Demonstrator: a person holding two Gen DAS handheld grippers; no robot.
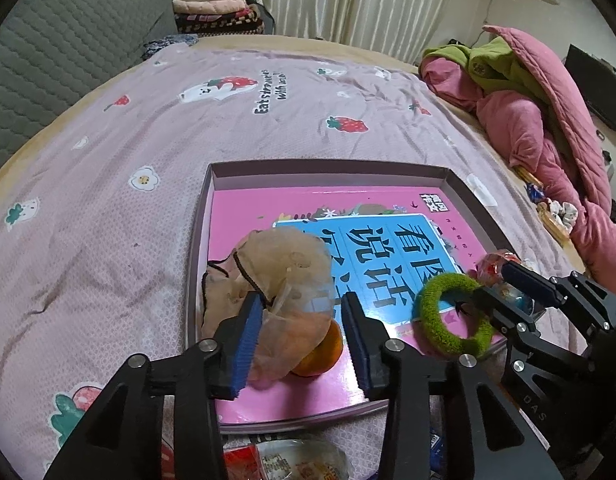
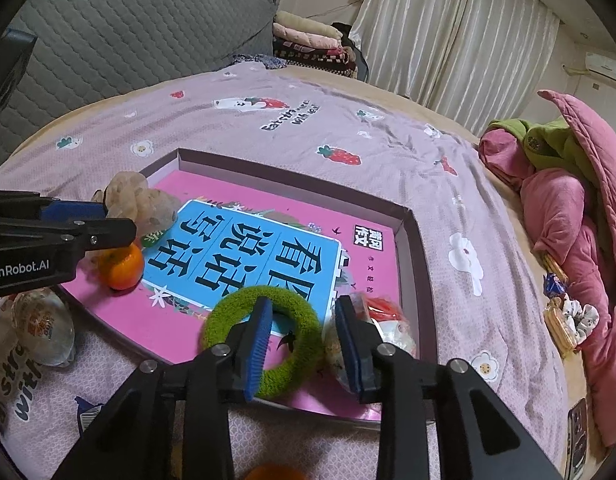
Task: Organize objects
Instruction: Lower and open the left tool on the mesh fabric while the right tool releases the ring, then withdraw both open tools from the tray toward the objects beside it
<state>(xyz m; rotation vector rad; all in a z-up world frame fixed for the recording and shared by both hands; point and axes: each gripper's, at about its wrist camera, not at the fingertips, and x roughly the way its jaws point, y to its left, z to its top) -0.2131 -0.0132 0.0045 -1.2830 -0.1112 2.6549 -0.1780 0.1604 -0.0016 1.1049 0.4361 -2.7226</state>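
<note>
Sorting looks roughly half done, by my reading: the box on the bed already holds a pink book, an orange, a tan mesh pouch, a green ring and a wrapped snack. Left gripper has its jaws spread wide around the pouch, which drapes against the left pad at 9 o'clock, but nothing is pinched. Right gripper is also wide open, its left finger poking through the ring's hole and the rim lying between the pads, ungripped; the snack sits just beside at 3 o'clock. Left to tidy, I judge: a plastic-wrapped packet outside the box at 8 o'clock, a 2nd orange at 6 o'clock, and small items by the pink quilt at 3 o'clock.
</note>
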